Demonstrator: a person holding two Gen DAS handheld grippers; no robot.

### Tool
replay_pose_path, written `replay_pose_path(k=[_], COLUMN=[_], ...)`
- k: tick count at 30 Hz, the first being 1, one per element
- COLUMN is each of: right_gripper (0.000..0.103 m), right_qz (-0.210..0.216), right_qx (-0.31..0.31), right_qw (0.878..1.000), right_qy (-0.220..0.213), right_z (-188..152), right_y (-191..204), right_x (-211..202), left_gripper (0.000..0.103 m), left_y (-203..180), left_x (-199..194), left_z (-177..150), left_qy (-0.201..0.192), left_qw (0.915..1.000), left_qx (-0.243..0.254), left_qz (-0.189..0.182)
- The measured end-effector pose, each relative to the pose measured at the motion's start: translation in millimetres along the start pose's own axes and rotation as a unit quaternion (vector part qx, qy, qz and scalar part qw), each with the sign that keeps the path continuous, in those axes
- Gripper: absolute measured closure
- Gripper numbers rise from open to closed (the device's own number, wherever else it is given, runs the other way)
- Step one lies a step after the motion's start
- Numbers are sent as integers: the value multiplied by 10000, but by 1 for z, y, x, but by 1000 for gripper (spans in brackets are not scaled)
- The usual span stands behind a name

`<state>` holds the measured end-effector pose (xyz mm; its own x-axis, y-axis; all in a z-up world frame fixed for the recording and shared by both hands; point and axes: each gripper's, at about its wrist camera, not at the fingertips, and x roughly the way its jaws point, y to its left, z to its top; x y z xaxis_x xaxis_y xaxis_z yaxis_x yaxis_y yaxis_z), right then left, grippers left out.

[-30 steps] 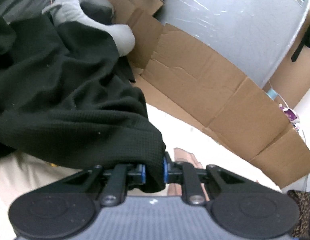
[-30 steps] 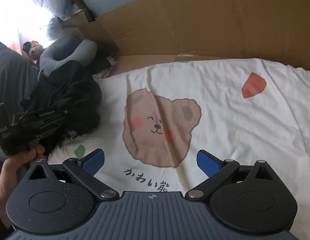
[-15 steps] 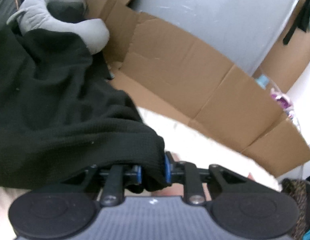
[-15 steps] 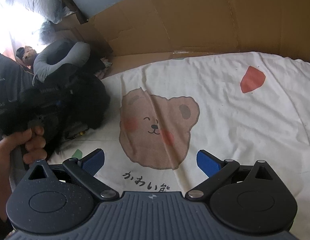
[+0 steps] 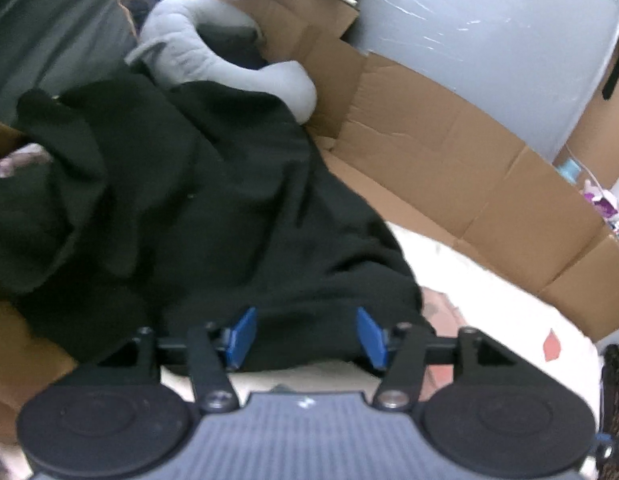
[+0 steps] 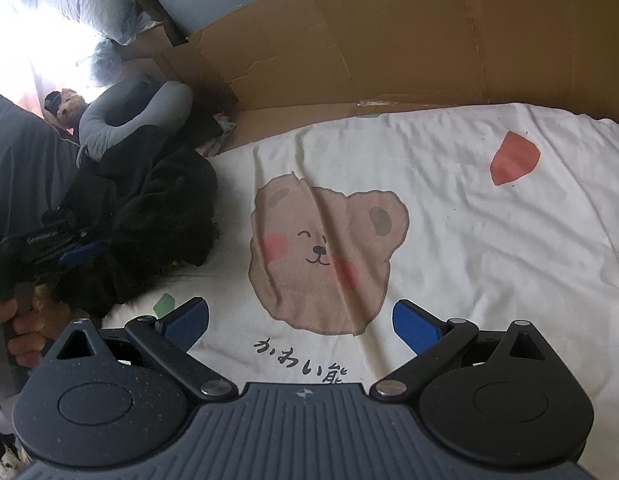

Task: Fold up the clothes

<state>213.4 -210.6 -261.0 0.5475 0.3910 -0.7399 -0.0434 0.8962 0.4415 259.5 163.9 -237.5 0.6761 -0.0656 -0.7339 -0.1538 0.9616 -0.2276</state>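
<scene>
a: cluttered room, flattened cardboard (image 6: 389, 40) propped behind a bed sheet (image 6: 489, 240) printed with a cartoon bear (image 6: 325, 248). where's the clothing?

b: a black garment (image 5: 197, 208) sits bunched in a heap at the left edge of the sheet, against a grey neck pillow (image 5: 213, 56). it's crumpled, not flat and not folded

a: and the grippers?

b: the left gripper (image 5: 303, 336) has its blue pads spread apart right at the near hem of the black cloth; fabric lies between them but they aren't pinching it. the right gripper (image 6: 301, 320) hovers over the bear print, jaws wide, holding nothing, well apart from the garment

a: what could go wrong from here?

b: my guess: if the left one closes where it is, it may catch several bunched layers at once, so the piece drags out twisted instead of spreading. the heap also overlaps the pillow, so a pull could tug that along. the left view is blurred, so which edge lies between the pads i can't tell
</scene>
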Motion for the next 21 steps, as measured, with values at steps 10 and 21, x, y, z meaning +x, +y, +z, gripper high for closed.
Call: replay_pose_path(k=[10, 21], right_gripper=[3, 3], right_qz=[44, 30], right_qx=[-63, -96], right_qw=[9999, 9997], right_qy=[150, 210], right_z=[-5, -9], right_y=[0, -3], right_x=[3, 3], left_gripper=[43, 43], left_y=[47, 81], left_x=[-6, 6], left_z=[14, 35], left_qy=[-324, -745], left_qw=[9931, 9858], left_qx=[81, 12], left_qz=[1123, 1507])
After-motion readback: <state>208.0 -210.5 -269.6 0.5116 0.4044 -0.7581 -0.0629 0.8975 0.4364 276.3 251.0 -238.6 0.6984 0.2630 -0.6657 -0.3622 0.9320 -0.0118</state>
